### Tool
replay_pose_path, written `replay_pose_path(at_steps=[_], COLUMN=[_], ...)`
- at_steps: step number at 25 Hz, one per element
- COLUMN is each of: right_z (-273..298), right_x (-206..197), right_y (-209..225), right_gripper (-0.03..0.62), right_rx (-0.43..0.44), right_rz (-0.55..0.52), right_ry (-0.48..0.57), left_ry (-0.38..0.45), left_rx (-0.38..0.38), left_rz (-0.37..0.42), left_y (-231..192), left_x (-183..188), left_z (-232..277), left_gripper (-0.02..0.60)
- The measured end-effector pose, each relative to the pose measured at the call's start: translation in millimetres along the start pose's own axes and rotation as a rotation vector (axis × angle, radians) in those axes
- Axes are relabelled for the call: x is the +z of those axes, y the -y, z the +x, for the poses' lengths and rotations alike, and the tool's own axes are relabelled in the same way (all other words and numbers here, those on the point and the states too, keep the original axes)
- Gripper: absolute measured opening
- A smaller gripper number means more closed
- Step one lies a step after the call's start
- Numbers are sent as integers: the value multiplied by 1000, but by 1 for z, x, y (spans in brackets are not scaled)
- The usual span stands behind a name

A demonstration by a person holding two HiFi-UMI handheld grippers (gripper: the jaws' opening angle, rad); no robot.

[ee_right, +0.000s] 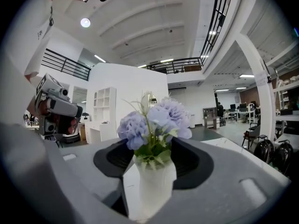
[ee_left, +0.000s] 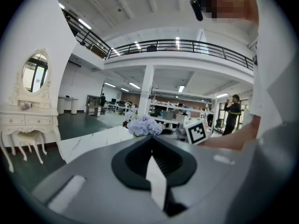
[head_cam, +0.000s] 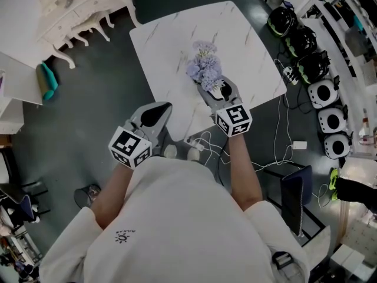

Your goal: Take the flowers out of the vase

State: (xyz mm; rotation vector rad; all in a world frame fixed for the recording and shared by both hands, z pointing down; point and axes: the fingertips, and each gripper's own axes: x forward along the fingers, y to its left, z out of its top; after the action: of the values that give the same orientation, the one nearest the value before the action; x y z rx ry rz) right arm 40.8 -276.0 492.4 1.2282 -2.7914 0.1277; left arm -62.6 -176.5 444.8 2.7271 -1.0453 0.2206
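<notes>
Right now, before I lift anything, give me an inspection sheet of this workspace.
Surface: white marble table, bare around the vase.
Job's things: purple flowers standing upright in the white vase.
Clutter: nothing seen on the table.
Tools: right tool closed on the vase; left tool shut, empty, near the table's edge.
Cables: white cables on the floor by the table.
Surroundings: white dresser; row of round black and white devices; dark floor.
</notes>
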Motion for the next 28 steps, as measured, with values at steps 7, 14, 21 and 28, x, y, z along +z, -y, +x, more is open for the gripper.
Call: replay_pose_path(at_steps=[7,14,21,28], right_z=[-5,-9,-11,-17], right_x=[4,10,13,17], right_y=[5,7,9,12], right_gripper=[167,117,87,71], right_rx=[-13,-14,-13,-8], right_rz=[12,51,96,142], right_ry=[25,59,99,138], left_ry=[1,1,9,10], left_rx=[0,-3,-1,-1], left_rz=[4,2,2,5], left_y=[0,0,-1,0], left_x=[2,1,0,0], left_z=[1,1,-1,-1], left_gripper=[-11,-12,-12,-11])
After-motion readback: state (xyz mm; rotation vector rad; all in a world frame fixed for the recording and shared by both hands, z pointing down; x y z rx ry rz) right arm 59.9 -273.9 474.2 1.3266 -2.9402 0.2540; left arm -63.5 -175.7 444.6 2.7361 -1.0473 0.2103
